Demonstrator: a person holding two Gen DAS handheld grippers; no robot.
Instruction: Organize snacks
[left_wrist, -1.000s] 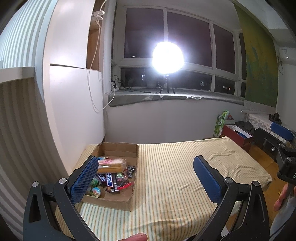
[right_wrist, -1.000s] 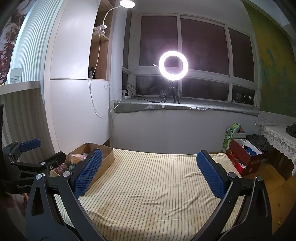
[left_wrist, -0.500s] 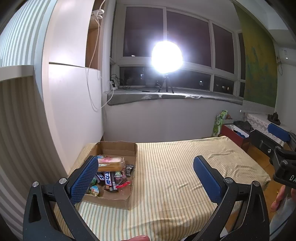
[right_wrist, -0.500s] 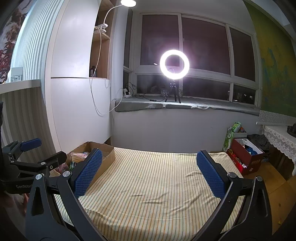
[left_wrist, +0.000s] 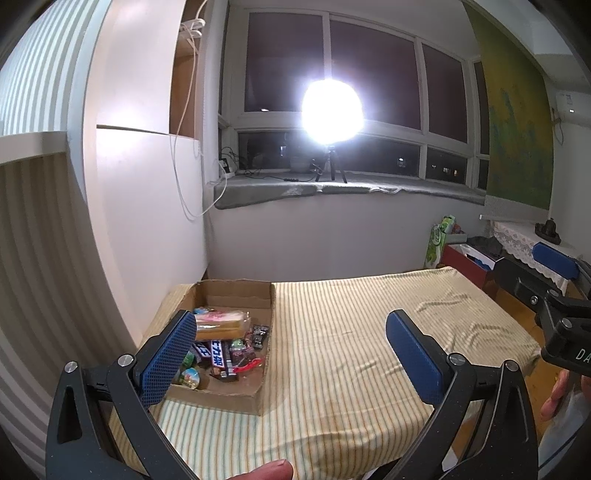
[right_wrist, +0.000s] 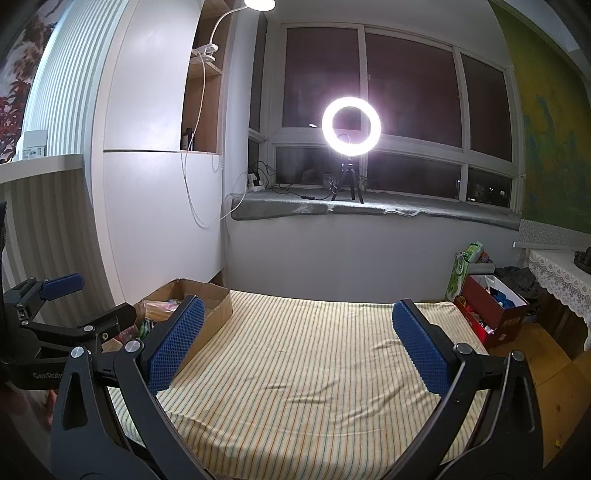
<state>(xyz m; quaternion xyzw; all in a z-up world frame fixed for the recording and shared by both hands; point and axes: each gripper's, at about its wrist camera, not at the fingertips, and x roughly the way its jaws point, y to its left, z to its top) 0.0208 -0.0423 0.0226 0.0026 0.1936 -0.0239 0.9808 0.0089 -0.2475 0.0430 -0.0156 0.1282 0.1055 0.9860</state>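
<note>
A shallow cardboard box (left_wrist: 236, 291) sits at the left end of a table covered with a yellow striped cloth (left_wrist: 351, 332). It holds several snacks: a pink-and-tan wrapped loaf (left_wrist: 221, 325), dark chocolate bars (left_wrist: 218, 352) and small packets. My left gripper (left_wrist: 291, 354) is open and empty, held above the near table edge, its left pad over the box's near side. My right gripper (right_wrist: 299, 343) is open and empty above the cloth. The box (right_wrist: 207, 295) lies at its left. The left gripper's body (right_wrist: 70, 328) shows at the left edge there.
A white cabinet (left_wrist: 147, 206) stands against the table's left side. A ring light (right_wrist: 351, 125) on a tripod stands on the window sill behind. A red box (right_wrist: 491, 317) and bags sit on the floor at the right. A lace-covered side table (right_wrist: 557, 269) is far right.
Both views have risen and pulled back slightly; the box and table sit a little lower and farther. Both grippers stay open and empty.
</note>
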